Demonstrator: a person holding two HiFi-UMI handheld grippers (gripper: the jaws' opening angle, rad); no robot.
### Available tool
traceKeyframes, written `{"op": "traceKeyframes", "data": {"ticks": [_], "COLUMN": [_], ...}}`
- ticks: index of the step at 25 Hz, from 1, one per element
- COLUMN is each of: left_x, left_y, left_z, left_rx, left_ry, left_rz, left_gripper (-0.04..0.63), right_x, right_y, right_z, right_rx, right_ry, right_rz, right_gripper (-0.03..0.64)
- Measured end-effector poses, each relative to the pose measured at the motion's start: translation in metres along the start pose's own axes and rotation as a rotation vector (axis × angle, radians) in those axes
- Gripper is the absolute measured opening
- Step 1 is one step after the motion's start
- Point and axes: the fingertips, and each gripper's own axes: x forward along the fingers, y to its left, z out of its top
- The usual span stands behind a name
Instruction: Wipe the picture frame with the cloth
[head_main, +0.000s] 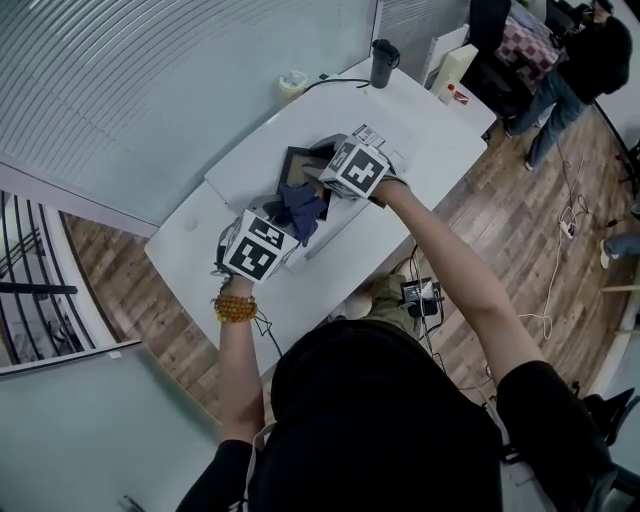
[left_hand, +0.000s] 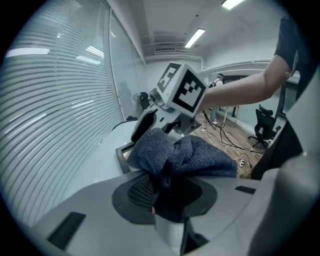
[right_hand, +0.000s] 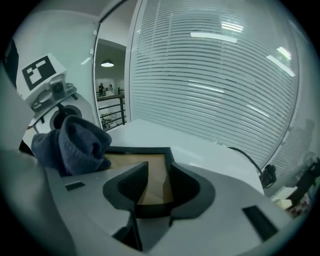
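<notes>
A small black picture frame with a brown face lies on the white table. My left gripper is shut on a bunched dark blue cloth, which hangs just over the frame's near side. In the head view the cloth sits between the two marker cubes. My right gripper is open low over the frame. Its jaws stand a little apart with the brown face showing in the gap. The cloth is at that view's left.
A black cup and a roll of tape stand at the table's far end, with a cable running between them. A white box is at the far right corner. A person stands beyond it. Window blinds line the table's left side.
</notes>
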Motion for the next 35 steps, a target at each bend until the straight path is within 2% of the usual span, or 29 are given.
{"op": "traceKeyframes", "data": {"ticks": [3,5,7,11,13,15,17,19,22,24,25,27,29,30,31,32,33,35], "left_x": [0.012,0.017,0.02,0.015,0.007,-0.002,-0.017,-0.041,-0.082,-0.093,-0.093,-0.094,-0.099,-0.102,-0.104,-0.107,-0.112,-0.129], "left_y": [-0.028,-0.041,-0.044,-0.033,-0.022,-0.009,0.006,0.021,0.037,0.042,0.04,0.024,-0.007,-0.019,-0.025,-0.024,-0.019,-0.003], "left_z": [0.017,0.024,0.023,0.011,0.003,-0.01,-0.022,-0.027,-0.028,-0.03,-0.028,-0.011,0.019,0.031,0.038,0.04,0.039,0.032], "left_rx": [0.077,0.1,0.058,-0.097,-0.131,-0.147,-0.173,-0.24,-0.352,-0.389,-0.381,-0.3,-0.169,-0.114,-0.079,-0.067,-0.079,-0.167], "left_ry": [0.01,0.01,-0.006,-0.073,-0.079,-0.077,-0.117,-0.246,-0.468,-0.521,-0.525,-0.565,-0.659,-0.692,-0.71,-0.72,-0.733,-0.774], "left_rz": [-0.055,-0.078,-0.096,-0.123,-0.077,0.006,0.105,0.207,0.335,0.358,0.344,0.26,0.148,0.127,0.147,0.199,0.272,0.442], "left_gripper": [0.09,0.091,0.091,0.091,0.091,0.092,0.092,0.092,0.097,0.098,0.1,0.1,0.1,0.1,0.098,0.1,0.1,0.1], "right_x": [0.001,0.002,0.002,0.001,0.0,-0.001,-0.002,-0.011,-0.053,-0.078,-0.086,-0.101,-0.114,-0.119,-0.125,-0.133,-0.143,-0.168], "right_y": [0.001,0.001,0.001,0.002,0.001,0.001,0.002,0.004,0.002,0.01,0.022,0.059,0.095,0.105,0.108,0.104,0.096,0.077], "right_z": [-0.001,0.0,0.0,-0.001,-0.001,-0.001,-0.004,-0.004,0.008,0.015,0.019,0.035,0.054,0.06,0.064,0.064,0.061,0.05], "right_rx": [0.004,-0.003,-0.013,-0.011,-0.005,-0.003,0.012,0.04,0.124,0.143,0.124,0.083,0.1,0.12,0.137,0.15,0.164,0.194], "right_ry": [0.01,0.003,0.001,0.0,0.0,-0.003,-0.029,-0.101,-0.326,-0.429,-0.455,-0.519,-0.589,-0.616,-0.644,-0.677,-0.714,-0.783], "right_rz": [0.009,0.007,0.001,0.012,0.02,0.028,0.051,0.075,0.026,0.003,0.019,0.12,0.249,0.282,0.278,0.238,0.171,-0.015], "right_gripper": [0.126,0.119,0.106,0.106,0.106,0.104,0.106,0.106,0.106,0.106,0.106,0.114,0.219,0.233,0.228,0.224,0.214,0.134]}}
